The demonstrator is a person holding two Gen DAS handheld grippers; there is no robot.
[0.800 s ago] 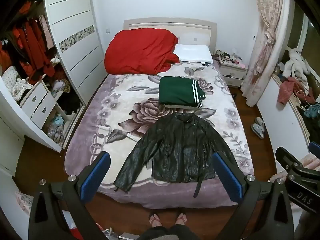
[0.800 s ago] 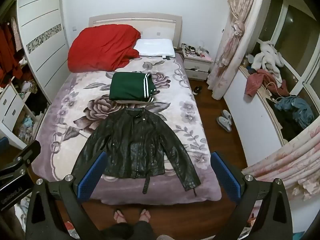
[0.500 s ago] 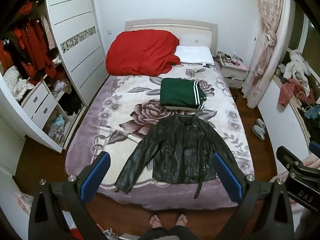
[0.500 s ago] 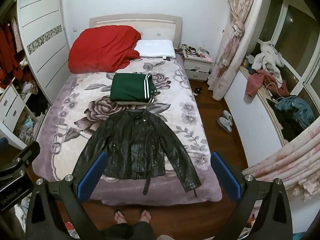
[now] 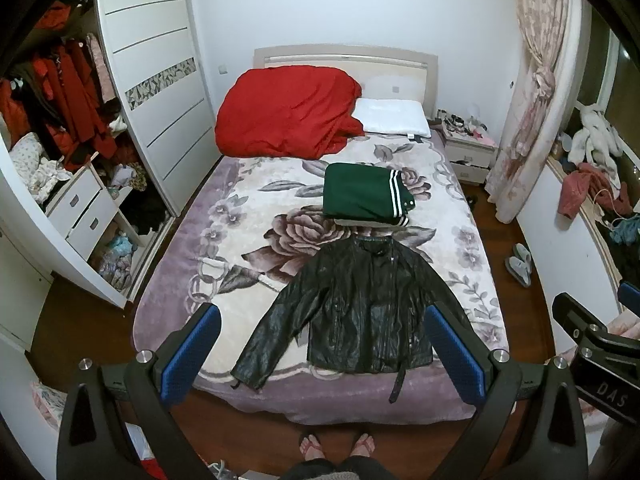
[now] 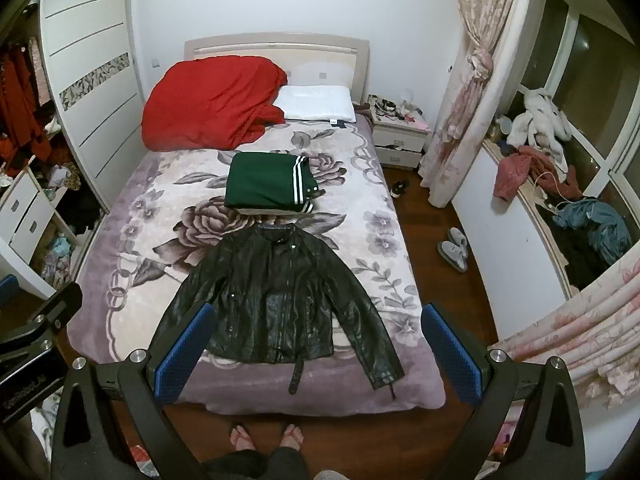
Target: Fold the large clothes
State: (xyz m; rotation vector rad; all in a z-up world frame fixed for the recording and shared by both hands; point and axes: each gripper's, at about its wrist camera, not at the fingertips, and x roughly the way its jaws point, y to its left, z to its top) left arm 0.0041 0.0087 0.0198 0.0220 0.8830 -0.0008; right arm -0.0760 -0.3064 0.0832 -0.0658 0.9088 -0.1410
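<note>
Black leather jacket lies spread flat at the bed's foot, sleeves out, unfolded. Left tongs and right tongs hang wide and empty, high above it. Next, I'd judge: descend and grip a sleeve. Only the right view shows the blue clothes on the sill.

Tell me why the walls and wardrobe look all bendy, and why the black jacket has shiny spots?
Left wrist view: the fisheye lens curves the wardrobe and darkens the corners; room light glints off the black jacket. Right wrist view: the same bending bows the window ledge, and the jacket's sleeves shine. Both views look sharp, not blurry.
</note>
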